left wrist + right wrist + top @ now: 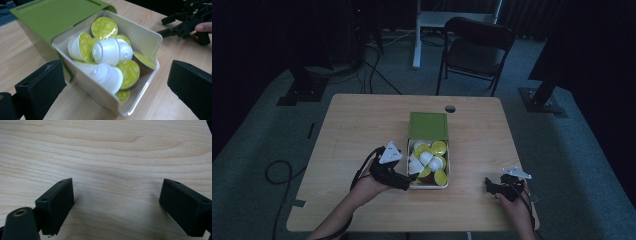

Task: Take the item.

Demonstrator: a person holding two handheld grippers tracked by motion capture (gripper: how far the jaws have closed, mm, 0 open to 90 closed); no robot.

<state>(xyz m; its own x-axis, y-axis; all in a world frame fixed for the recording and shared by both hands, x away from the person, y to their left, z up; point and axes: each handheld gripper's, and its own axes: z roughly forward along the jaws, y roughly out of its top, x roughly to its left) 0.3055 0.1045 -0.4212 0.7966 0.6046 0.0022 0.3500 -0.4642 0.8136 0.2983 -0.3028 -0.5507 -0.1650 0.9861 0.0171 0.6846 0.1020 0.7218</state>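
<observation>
High view: box (428, 165) of capsules mid-surface, long axis running away from the person. Left hand-held gripper (408, 181) at its near-left corner; right hand-held gripper (490, 186) well apart.

Left gripper view: jaws wide, empty, straddling the box; capsules (106, 52) dead ahead.

Right gripper view: jaws wide, empty, over bare surface (105, 150).

open left tongs (117, 87) astride cream box (147, 37) of yellow-lidded white capsules (107, 51)

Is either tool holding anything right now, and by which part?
Nothing is held. The left tool is open at the capsule box; the right tool is open over bare table.
</observation>
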